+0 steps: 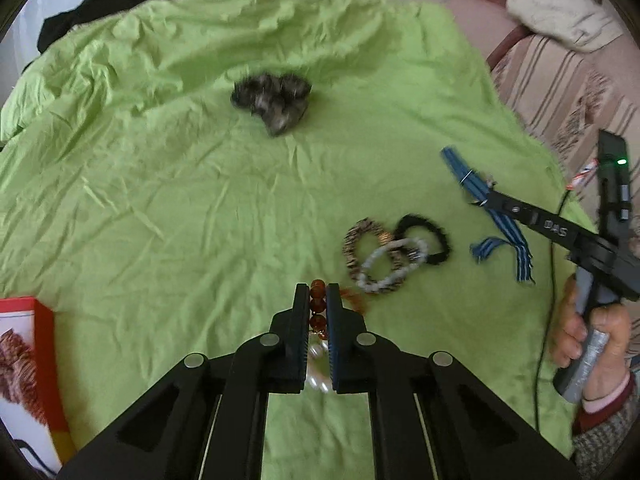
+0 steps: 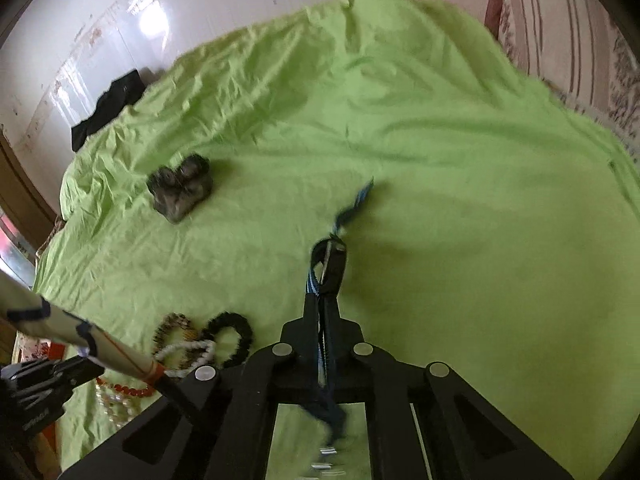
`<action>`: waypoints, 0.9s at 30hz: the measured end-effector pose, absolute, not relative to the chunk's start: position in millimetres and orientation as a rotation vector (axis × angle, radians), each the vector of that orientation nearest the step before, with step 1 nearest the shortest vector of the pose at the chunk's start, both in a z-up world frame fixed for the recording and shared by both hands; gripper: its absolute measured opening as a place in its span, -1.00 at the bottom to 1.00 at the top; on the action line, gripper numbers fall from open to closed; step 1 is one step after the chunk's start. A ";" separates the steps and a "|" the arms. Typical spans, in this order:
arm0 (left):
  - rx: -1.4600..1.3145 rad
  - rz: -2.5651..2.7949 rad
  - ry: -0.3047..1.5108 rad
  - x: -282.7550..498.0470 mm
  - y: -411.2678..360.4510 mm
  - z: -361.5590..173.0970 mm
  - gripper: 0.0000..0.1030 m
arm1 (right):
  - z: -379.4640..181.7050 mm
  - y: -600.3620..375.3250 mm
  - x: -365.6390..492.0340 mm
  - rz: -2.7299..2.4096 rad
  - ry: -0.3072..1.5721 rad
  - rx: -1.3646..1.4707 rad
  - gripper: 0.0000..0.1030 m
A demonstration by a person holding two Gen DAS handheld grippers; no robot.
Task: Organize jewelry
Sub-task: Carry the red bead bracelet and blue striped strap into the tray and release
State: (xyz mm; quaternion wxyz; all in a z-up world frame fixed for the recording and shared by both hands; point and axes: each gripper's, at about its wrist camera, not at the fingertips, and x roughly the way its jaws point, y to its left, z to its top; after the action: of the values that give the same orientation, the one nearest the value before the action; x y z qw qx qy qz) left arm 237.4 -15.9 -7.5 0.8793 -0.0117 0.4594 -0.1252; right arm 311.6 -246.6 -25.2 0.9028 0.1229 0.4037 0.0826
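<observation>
Both grippers pinching jewelry over the green bedsheet (image 1: 160,184).

L gripper (image 1: 317,300) is clamping an amber bead strand (image 1: 317,304) w/ pearls (image 1: 318,364) hanging behind; R gripper (image 2: 325,280) is squeezing a blue striped band (image 2: 354,208). Three bracelets (image 1: 394,254) are lying in an overlapping pile betw. them; a dark heart-shaped box (image 1: 274,100) is sitting farther back.

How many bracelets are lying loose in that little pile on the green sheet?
3, overlapping: a striped bracelet leftmost, a white beaded bracelet across it, a black bracelet rightmost. Others may hide underneath.
</observation>
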 end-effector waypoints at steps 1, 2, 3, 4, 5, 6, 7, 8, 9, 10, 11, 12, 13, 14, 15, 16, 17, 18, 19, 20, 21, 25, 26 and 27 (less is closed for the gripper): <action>-0.036 -0.266 0.933 227.5 -12.1 4.1 -0.86 | -18.2 -247.4 308.0 0.175 0.821 0.263 -0.95; -0.042 -0.268 0.915 220.5 -8.7 13.2 -0.86 | -11.0 -247.5 304.4 0.183 0.808 0.273 -0.95; -0.046 -0.270 0.903 215.7 -6.5 18.8 -0.86 | -4.6 -247.1 300.8 0.192 0.797 0.279 -0.95; -0.053 -0.272 0.880 205.8 -1.6 29.3 -0.86 | 4.0 -246.1 295.2 0.206 0.781 0.285 -0.95; -0.061 -0.271 0.854 195.1 4.8 40.4 -0.86 | 9.4 -244.2 291.6 0.216 0.772 0.286 -0.95; -0.067 -0.269 0.840 189.4 8.0 47.7 -0.86 | 15.4 -242.3 287.1 0.228 0.762 0.286 -0.95; -0.080 -0.267 0.818 179.4 16.1 58.3 -0.86 | 21.5 -239.1 281.6 0.244 0.751 0.287 -0.95; -0.092 -0.264 0.800 171.5 23.7 66.4 -0.86 | 27.0 -235.3 276.5 0.264 0.744 0.291 -0.95; -0.104 -0.261 0.783 164.0 32.2 73.8 -0.86 | 32.7 -229.6 271.0 0.292 0.741 0.299 -0.95; -0.117 -0.252 0.763 154.9 43.1 81.5 -0.86 | 35.8 -225.8 267.1 0.310 0.739 0.303 -0.95; -0.129 -0.241 0.745 145.8 54.8 88.3 -0.86 | 39.7 -220.3 260.9 0.333 0.737 0.305 -0.95; -0.136 -0.235 0.734 140.5 62.3 91.6 -0.86 | 42.7 -215.1 255.4 0.352 0.736 0.302 -0.95; -0.149 -0.221 0.718 132.3 74.3 96.4 -0.86 | 46.5 -206.4 248.2 0.381 0.737 0.297 -0.95; -0.158 -0.208 0.707 127.0 84.6 99.3 -0.86 | 48.1 -201.2 243.8 0.398 0.739 0.293 -0.95; -0.166 -0.193 0.699 121.6 95.8 102.0 -0.86 | 50.8 -193.8 238.3 0.419 0.740 0.289 -0.95; -0.175 -0.174 0.689 115.3 108.4 103.5 -0.86 | 53.8 -184.4 230.8 0.444 0.740 0.283 -0.95; -0.179 -0.157 0.683 111.7 118.5 103.8 -0.86 | 56.2 -176.8 224.7 0.463 0.741 0.281 -0.95; -0.184 -0.136 0.678 107.3 130.0 103.3 -0.86 | 57.6 -168.8 218.8 0.484 0.742 0.280 -0.95; -0.191 -0.111 0.676 104.0 142.7 101.2 -0.86 | 59.8 -158.3 210.4 0.511 0.741 0.284 -0.95; -0.205 -0.088 0.679 101.5 156.6 98.1 -0.86 | 60.7 -151.2 204.9 0.528 0.741 0.288 -0.95; -0.217 -0.076 0.683 99.0 165.9 96.1 -0.86 | 61.9 -141.8 198.9 0.546 0.743 0.289 -0.94; -0.284 0.010 0.704 89.5 220.0 81.0 -0.86 | 68.5 -93.9 176.9 0.638 0.754 0.268 -0.94; -0.301 0.038 0.706 86.9 235.0 77.3 -0.86 | 69.8 -82.5 173.5 0.667 0.761 0.275 -0.94; -0.315 0.050 0.709 84.6 243.2 75.0 -0.86 | 71.0 -69.5 171.1 0.694 0.771 0.277 -0.94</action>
State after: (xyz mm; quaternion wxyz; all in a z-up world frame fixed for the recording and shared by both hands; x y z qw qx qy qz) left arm 84.6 243.2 75.0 0.9254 -0.1537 0.3455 0.0245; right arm 171.1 -69.5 71.0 0.8593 0.1322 0.3670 0.3307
